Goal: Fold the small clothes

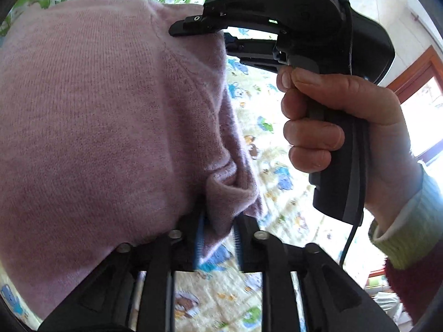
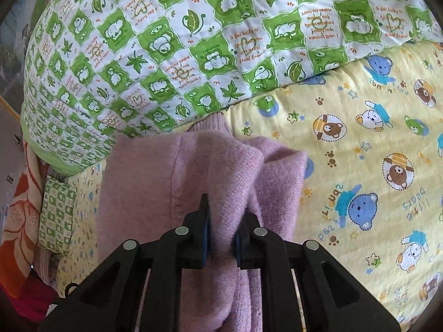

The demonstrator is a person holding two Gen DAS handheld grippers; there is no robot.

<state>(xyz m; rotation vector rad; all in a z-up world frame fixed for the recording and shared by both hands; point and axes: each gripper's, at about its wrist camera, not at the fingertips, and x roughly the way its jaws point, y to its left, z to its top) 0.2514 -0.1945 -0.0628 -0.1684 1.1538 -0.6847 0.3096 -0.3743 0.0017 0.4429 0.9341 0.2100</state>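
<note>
A pink knit sweater [image 1: 91, 116] fills the left of the left wrist view and hangs lifted above the bed. My left gripper [image 1: 218, 235] is shut on a bunched edge of it. My right gripper [image 1: 193, 26] shows at the top of the same view, held by a hand [image 1: 340, 119], with its fingers at the sweater's upper edge. In the right wrist view the right gripper [image 2: 221, 235] is shut on a thick fold of the sweater [image 2: 193, 171], which drapes down between the fingers.
A yellow bear-print sheet [image 2: 360, 149] covers the bed. A green-and-white quilt [image 2: 166, 41] is piled at the back. An orange patterned blanket [image 2: 19, 207] lies at the left edge. A window with a brown frame [image 1: 415, 77] is at the right.
</note>
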